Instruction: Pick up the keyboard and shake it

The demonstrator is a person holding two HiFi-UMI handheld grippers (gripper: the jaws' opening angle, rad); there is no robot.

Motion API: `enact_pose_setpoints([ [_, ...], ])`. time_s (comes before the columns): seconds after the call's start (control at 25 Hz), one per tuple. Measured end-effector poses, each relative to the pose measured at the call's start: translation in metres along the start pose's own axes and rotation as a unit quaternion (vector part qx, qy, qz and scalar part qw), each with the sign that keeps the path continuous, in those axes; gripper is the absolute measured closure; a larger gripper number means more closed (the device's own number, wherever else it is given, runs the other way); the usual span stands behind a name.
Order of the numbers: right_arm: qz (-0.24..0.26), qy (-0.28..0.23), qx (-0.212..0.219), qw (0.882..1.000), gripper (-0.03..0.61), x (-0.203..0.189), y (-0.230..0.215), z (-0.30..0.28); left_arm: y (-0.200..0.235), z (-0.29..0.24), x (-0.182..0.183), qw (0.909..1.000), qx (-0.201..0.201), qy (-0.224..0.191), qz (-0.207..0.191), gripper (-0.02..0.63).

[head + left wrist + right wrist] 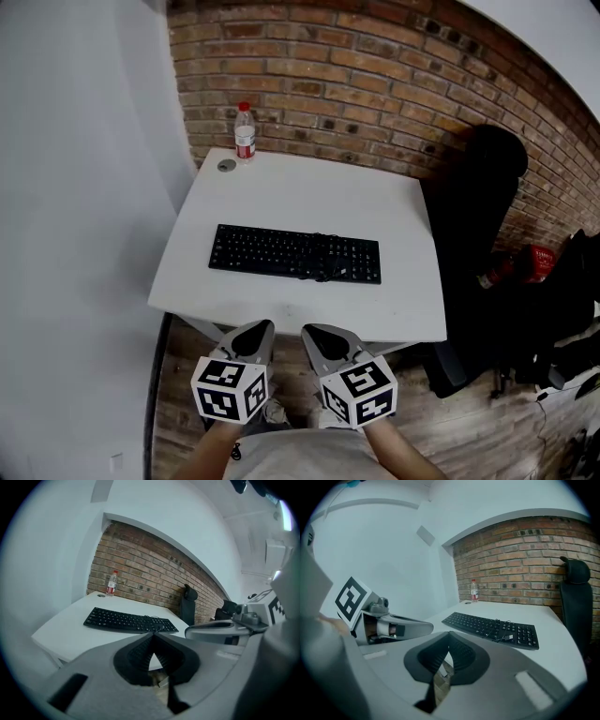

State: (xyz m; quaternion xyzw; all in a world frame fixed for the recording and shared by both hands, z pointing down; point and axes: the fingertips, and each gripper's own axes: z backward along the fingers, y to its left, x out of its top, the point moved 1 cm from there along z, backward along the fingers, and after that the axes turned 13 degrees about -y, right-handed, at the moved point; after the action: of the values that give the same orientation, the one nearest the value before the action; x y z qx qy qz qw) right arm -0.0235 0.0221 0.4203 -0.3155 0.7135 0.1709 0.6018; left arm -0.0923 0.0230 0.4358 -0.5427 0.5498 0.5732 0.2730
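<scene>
We log a brick wall [375, 75] across the back, with a plain white wall [84, 141] on the left; a wooden floor [469, 431] shows below.

A white worktop [281, 197] stands against the brick; a black chair [478, 216] is just beside its right edge, and a red item [539, 262] we cannot identify lies further right.

The keyboard [295, 253] is black, flat on the worktop, about mid-depth, with its long side roughly along the near edge; nothing touches it; a thin cable [323, 267] is bunched on top of its right-of-centre keys.

The left gripper [258, 330] and right gripper [314, 330] are side by side, close together, short of the worktop's near edge, over the floor and well apart from the keyboard; both point toward the worktop.

In the left gripper view, its fingers [138, 651] are pressed together at the tips and empty; the keyboard sits ahead of them.

In the right gripper view, its fingers [461, 653] are likewise pressed together with nothing between; the keyboard is ahead and to the right.

A clear bottle [245, 131] with a red cap stands upright at the back left corner of the worktop; a small round disc [226, 165] lies just beside it.
</scene>
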Motion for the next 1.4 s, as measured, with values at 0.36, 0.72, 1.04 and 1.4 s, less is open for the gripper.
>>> enact_pose_setpoints([
  [0.36,-0.009,-0.001,-0.029,1.000,0.568,0.006,-0.017,-0.027,0.022,-0.028,0.011,0.9997,-0.024,0.011,-0.001,0.623],
  [0.72,-0.020,-0.006,-0.041,0.999,0.568,0.004,-0.047,-0.044,0.032,-0.059,0.008,0.9994,-0.027,0.022,-0.007,0.623],
  [1.04,-0.026,-0.005,-0.038,0.999,0.568,0.009,-0.084,-0.069,0.045,-0.100,0.019,0.9995,-0.017,0.023,-0.010,0.623],
  [1.4,-0.034,0.002,-0.043,0.998,0.568,0.016,-0.141,-0.091,0.047,-0.157,0.026,0.9992,-0.016,0.035,-0.012,0.623],
])
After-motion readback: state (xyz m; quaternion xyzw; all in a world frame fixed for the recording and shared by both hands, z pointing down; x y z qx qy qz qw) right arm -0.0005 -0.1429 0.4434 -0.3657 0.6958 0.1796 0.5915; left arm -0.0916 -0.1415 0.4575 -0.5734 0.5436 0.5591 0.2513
